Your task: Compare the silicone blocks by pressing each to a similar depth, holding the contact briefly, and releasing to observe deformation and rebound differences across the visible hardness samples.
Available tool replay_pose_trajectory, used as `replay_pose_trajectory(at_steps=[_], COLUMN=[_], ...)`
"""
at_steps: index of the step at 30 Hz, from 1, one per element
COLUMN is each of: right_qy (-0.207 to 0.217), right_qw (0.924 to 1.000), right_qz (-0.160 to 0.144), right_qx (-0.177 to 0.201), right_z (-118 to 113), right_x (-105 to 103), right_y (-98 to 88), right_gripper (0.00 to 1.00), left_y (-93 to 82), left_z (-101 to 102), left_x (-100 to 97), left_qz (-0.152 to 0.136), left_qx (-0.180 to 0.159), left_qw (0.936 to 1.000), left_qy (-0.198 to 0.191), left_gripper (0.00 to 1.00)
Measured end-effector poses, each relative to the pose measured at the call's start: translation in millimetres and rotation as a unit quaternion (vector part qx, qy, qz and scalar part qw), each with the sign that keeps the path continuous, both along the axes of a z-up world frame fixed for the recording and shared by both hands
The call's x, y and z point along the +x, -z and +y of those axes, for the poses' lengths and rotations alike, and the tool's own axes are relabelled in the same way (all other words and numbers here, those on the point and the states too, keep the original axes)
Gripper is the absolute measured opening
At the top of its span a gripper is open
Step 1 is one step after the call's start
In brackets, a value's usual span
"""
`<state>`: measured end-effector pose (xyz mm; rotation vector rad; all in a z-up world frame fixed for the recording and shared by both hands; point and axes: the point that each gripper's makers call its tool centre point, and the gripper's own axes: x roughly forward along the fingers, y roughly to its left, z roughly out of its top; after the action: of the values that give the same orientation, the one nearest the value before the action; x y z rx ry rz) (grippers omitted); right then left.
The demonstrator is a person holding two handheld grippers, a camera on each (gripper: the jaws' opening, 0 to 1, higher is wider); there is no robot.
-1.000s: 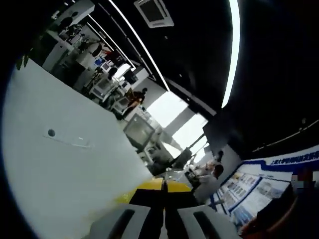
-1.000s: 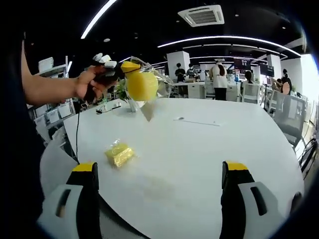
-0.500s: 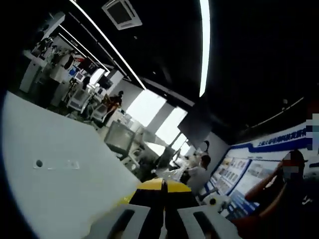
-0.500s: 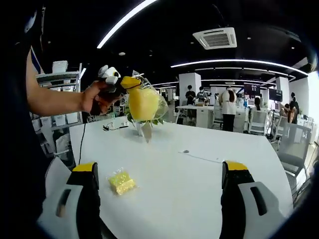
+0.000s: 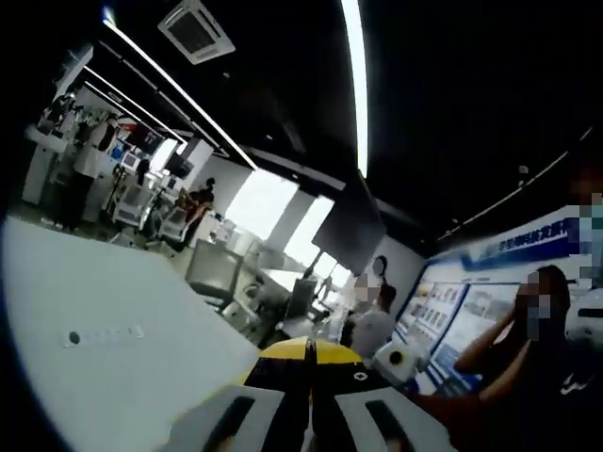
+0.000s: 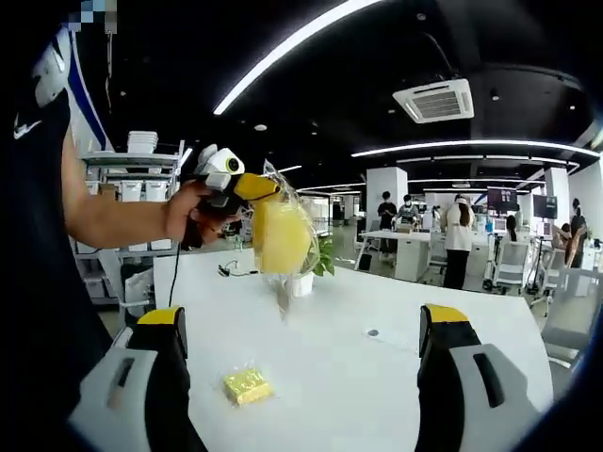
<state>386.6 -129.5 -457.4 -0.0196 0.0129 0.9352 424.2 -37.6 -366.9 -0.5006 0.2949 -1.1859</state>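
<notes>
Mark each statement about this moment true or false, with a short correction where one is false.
1. The left gripper holds a yellow block in a clear bag above the table. True.
2. The right gripper is shut on a block. False: its jaws stand wide apart, with nothing between them.
3. A small yellow packet lies on the table. True.
4. The packet touches the right gripper's jaw. False: it lies apart from both jaws.

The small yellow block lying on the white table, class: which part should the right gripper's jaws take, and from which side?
Grip the small yellow block across its two longer sides, coming down from above. It lies flat and slightly skewed on the white table, so only its top and edges are free. The right gripper is open, jaws wide apart.
</notes>
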Motion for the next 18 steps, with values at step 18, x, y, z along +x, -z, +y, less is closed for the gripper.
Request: replay_pose_trajectory(at_steps=[18], right_qy=[-0.065], right_qw=[0.9965], right_qz=[-0.036], right_qx=[0.039], right_z=[15.8], right_x=[15.3], right_y=[-75.2], right_gripper=[0.96], left_y=[-44.4], left_z=[7.0], left_x=[-12.6], left_qz=[-0.041], left_qx=[0.014], left_qw=[0.9990], left_qy=[-0.006], left_gripper=[0.00])
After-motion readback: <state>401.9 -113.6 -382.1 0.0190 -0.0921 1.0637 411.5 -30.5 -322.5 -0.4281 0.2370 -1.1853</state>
